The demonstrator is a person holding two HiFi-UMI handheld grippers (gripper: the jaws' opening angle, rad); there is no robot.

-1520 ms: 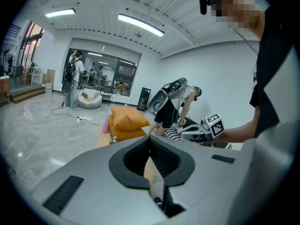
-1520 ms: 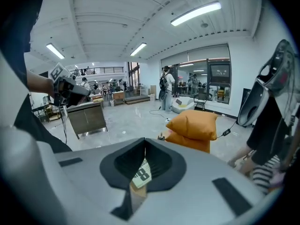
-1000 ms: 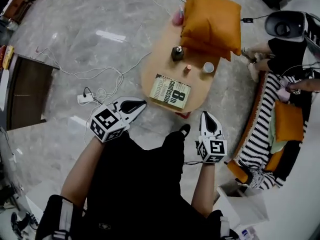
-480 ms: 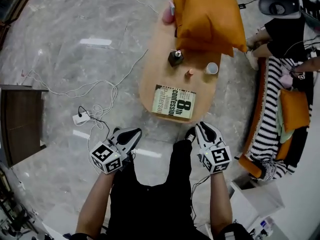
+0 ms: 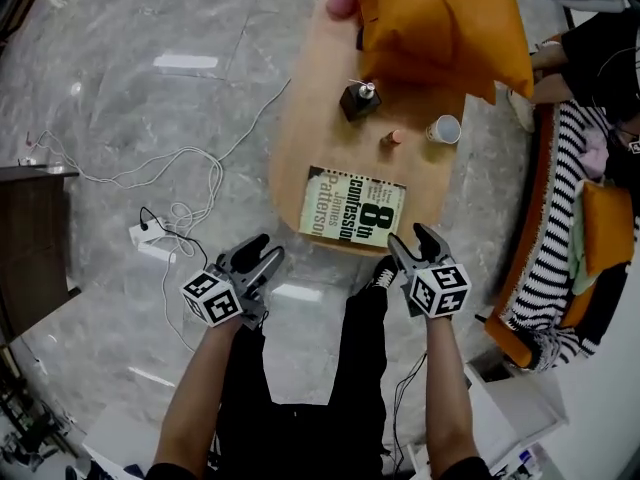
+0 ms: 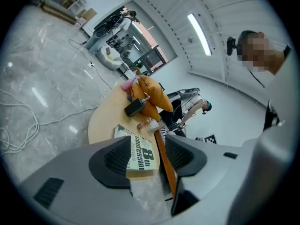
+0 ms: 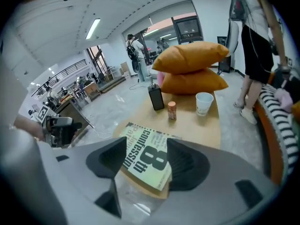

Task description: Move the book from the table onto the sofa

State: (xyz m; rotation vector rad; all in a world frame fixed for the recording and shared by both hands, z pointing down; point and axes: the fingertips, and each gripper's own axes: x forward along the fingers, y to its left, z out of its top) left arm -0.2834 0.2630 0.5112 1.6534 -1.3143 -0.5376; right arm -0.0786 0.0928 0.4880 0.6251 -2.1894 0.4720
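Observation:
The book, pale green with a big black 8 on its cover, lies flat at the near end of the oval wooden table. My left gripper hangs over the floor just left of the table's near end. The right gripper is at the book's near right corner, not touching it. Both have just been opening and stand open with nothing gripped. The book shows beyond the gap of the left gripper, and the book likewise ahead of the right gripper. The sofa, under a striped blanket, stands at the right.
On the table beyond the book stand a black bottle, a small orange bottle, a white cup and two orange cushions. A person sits on the sofa. A power strip and cables lie on the floor at left.
Both grippers have dropped lower and come up to the table's near end. Their jaws, shut before, now stand open. The table and book look nearer in the head view.

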